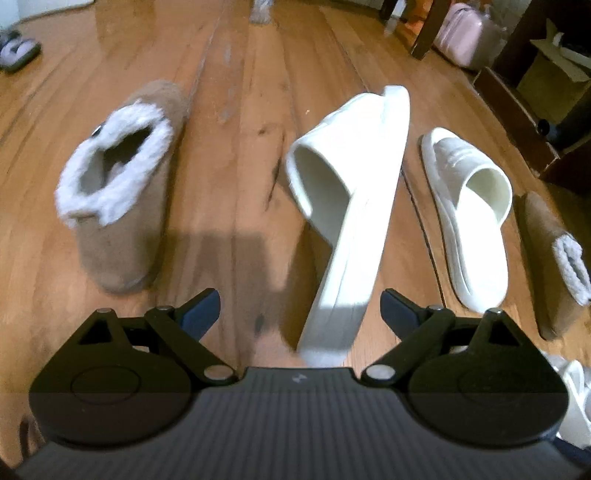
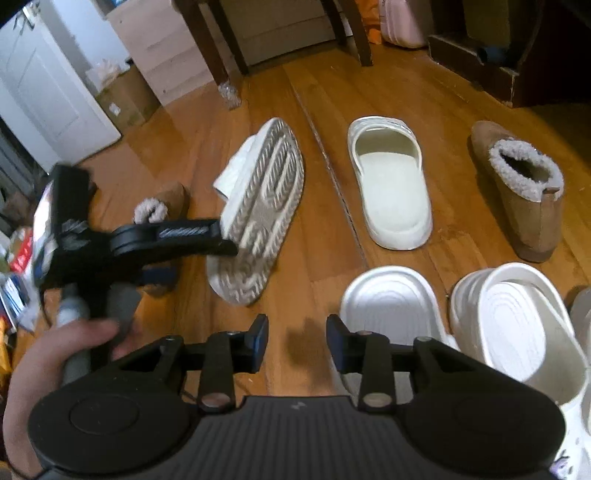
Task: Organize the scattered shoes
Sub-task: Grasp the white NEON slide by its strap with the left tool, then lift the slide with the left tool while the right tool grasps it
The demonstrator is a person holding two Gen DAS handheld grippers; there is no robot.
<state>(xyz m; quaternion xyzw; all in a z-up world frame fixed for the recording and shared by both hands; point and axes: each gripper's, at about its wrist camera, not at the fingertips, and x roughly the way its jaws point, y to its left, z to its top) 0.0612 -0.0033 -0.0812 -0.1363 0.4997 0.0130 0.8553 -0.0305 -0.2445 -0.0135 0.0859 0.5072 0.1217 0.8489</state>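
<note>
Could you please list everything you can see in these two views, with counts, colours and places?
tan fur-lined boots: two, tan with pale fleece; one left of the slides, one right of them
white slides: two; one tipped on its edge, one flat beside it
white clogs: at least two, side by side, nearest the right gripper
lilac slippers: a pair, far floor corner
pink suitcase: one, by furniture legs
wooden floor: brown, under everything
left gripper: black, open, tipped slide's end between its jaws
right gripper: black, open, empty
hand: one, on the left gripper's handle
</note>
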